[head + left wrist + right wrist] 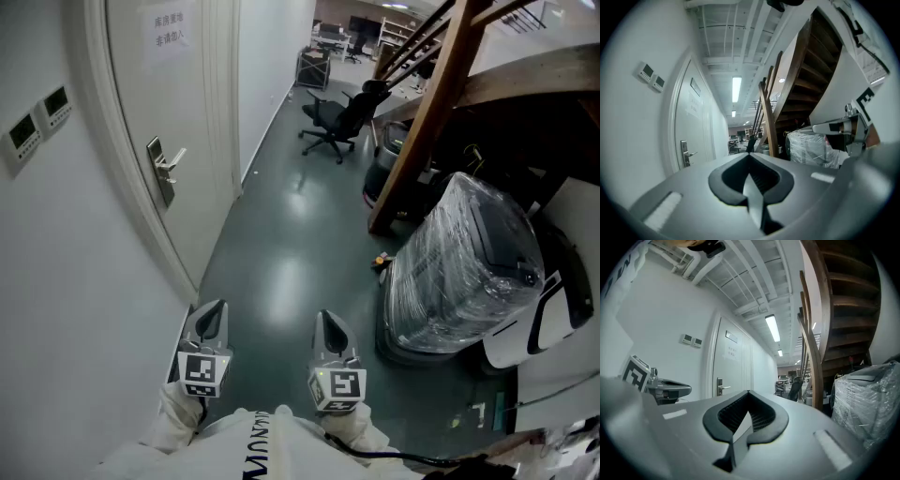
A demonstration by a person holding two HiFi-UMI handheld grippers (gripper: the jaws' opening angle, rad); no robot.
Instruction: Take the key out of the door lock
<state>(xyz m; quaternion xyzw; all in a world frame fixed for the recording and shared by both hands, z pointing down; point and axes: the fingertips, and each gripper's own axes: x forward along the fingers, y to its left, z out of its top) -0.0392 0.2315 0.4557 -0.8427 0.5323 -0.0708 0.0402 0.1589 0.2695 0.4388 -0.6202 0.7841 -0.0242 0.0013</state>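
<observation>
A white door (187, 103) stands in the left wall, some way ahead of me. Its metal lock plate with a lever handle (161, 169) also shows as the lock plate (686, 153) and the lock plate (720, 386) in the gripper views. A key is too small to make out. My left gripper (211, 319) and right gripper (330, 328) are held side by side low in front of me, level, well short of the door. The left gripper (750, 153) has its jaws together with nothing between them. So does the right gripper (748, 392).
A plastic-wrapped machine (464, 272) stands to the right on the dark floor, beside a slanted wooden stair beam (422, 122). A black office chair (337, 117) is down the corridor. Two wall control panels (37, 120) sit left of the door, and a paper notice (169, 26) is on it.
</observation>
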